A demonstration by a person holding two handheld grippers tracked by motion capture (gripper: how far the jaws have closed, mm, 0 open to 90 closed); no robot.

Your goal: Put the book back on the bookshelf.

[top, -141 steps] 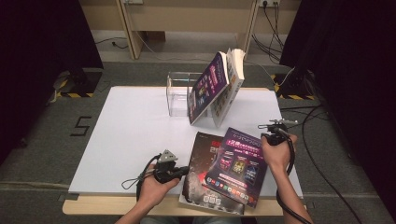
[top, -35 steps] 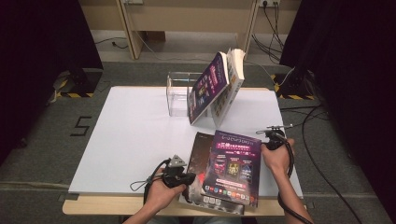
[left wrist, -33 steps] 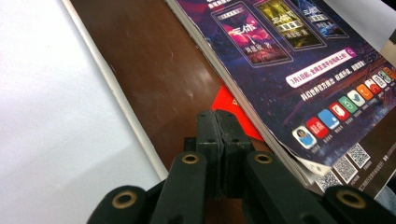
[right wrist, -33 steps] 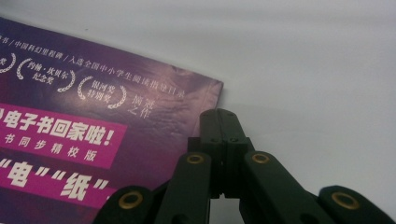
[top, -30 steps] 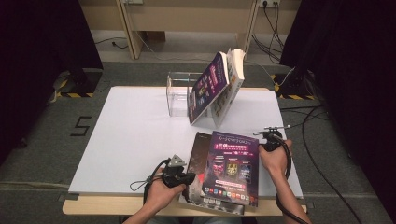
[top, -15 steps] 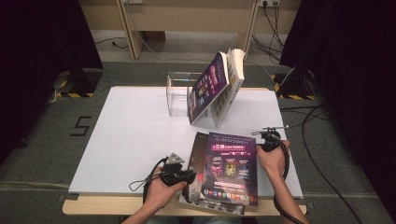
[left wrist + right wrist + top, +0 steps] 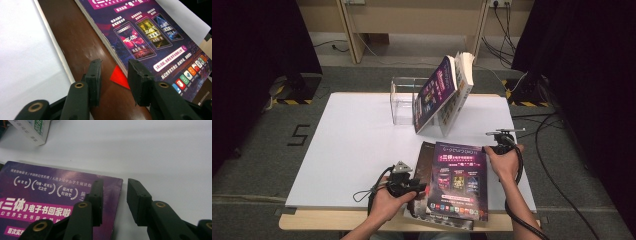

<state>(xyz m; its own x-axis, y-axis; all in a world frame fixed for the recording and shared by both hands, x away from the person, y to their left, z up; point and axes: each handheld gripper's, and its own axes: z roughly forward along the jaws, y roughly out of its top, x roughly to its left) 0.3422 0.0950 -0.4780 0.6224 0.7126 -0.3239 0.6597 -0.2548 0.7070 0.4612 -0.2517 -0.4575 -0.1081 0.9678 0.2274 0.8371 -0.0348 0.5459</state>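
A purple magazine [image 7: 457, 182] lies flat on a brown book [image 7: 424, 160] near the table's front edge. My left gripper [image 7: 418, 189] is at the books' left side. In the left gripper view its open jaws [image 7: 113, 77] hover over the brown cover [image 7: 82, 42] and a red triangle [image 7: 120, 78], with the magazine [image 7: 150, 37] just beyond. My right gripper [image 7: 488, 148] is at the magazine's far right corner. Its open jaws [image 7: 115, 200] straddle the magazine's edge [image 7: 50, 202] without pressing on it. Both pairs of jaws have just been opening.
At the back of the white board [image 7: 347, 145], a clear acrylic holder [image 7: 402, 100] has two books [image 7: 442, 95] leaning against it. A white book's corner [image 7: 32, 130] lies beyond the magazine. The wooden table edge runs just below the books.
Both grippers let go of the purple magazine, and their jaws spread apart. The magazine has settled flat on the brown book, shifting slightly left. The hands have hardly moved.
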